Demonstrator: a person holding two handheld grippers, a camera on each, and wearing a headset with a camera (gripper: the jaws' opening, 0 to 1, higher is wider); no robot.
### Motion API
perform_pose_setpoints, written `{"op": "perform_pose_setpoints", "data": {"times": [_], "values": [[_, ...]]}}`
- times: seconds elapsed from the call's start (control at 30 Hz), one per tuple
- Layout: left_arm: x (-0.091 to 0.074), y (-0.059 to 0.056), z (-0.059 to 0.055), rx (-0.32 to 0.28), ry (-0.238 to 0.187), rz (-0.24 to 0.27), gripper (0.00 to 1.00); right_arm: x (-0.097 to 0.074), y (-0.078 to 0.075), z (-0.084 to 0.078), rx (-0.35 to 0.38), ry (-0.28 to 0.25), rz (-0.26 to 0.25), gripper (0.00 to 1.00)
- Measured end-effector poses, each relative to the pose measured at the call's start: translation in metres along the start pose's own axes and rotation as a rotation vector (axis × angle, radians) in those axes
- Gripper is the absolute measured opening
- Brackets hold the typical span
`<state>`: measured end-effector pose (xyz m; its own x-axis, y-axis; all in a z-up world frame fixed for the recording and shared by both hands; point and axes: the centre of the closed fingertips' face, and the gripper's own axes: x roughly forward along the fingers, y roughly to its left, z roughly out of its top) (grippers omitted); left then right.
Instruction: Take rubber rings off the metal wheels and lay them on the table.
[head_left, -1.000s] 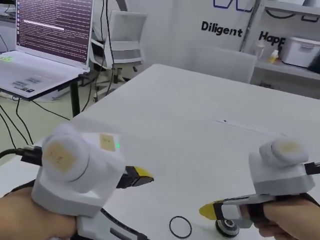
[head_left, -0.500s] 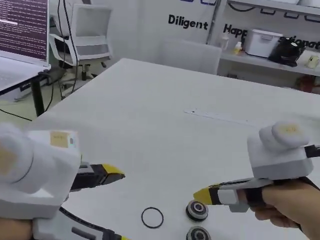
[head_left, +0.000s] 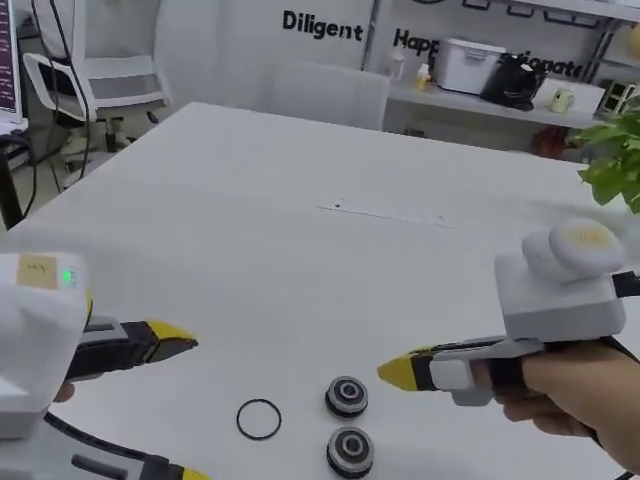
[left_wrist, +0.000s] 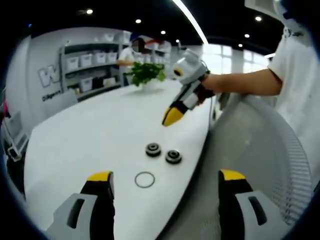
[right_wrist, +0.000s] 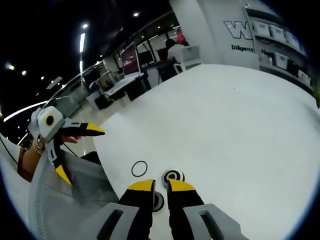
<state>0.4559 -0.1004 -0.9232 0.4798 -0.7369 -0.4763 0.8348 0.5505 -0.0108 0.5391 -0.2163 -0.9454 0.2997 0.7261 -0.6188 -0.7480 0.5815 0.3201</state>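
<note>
"What's changed at the near edge?"

"On the table (head_left: 300, 260) itself, little. The near wheel (head_left: 350, 450), the ring (head_left: 259, 418) and the far wheel (head_left: 346, 396) lie as they did half a second ago. The headset has swung right, so everything slides left in the head view."

"And the grippers?"

"The right gripper (right_wrist: 161, 186) has drawn off. A second ago its tip hung right over a wheel. Now it hovers to the right of the far wheel, touching neither wheel, jaws almost together with nothing between them. The left gripper (left_wrist: 166, 176) hangs off the near left edge, jaws wide and empty, looking along the table at the ring."

"So where does the job stand?"

"One ring is off. It lies flat just left of the wheels, near the edge, touching neither. I'd say this is the pause between rings, with a fresh grasp on a wheel to come. Both wheels show dark rims, but whether each still wears its rubber I can't tell from here."
</note>
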Motion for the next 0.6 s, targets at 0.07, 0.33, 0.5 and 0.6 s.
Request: {"op": "perform_pose_setpoints", "data": {"times": [0.07, 0.33, 0.5, 0.6], "values": [[0.0, 0.0, 0.0, 0.005, 0.005, -0.003, 0.87, -0.001, -0.002, -0.001, 0.011, -0.008, 0.003, 0.07], [-0.001, 0.001, 0.015, 0.027, -0.009, -0.011, 0.87, -0.002, -0.005, -0.007, 0.049, -0.021, 0.005, 0.07], [0.001, 0.001, 0.033, 0.043, -0.039, -0.025, 0.87, 0.001, -0.006, -0.011, 0.049, -0.023, 0.012, 0.1], [0.004, 0.001, 0.043, 0.067, -0.045, -0.034, 0.87, 0.002, -0.005, -0.014, 0.042, -0.014, 0.017, 0.11]]}}
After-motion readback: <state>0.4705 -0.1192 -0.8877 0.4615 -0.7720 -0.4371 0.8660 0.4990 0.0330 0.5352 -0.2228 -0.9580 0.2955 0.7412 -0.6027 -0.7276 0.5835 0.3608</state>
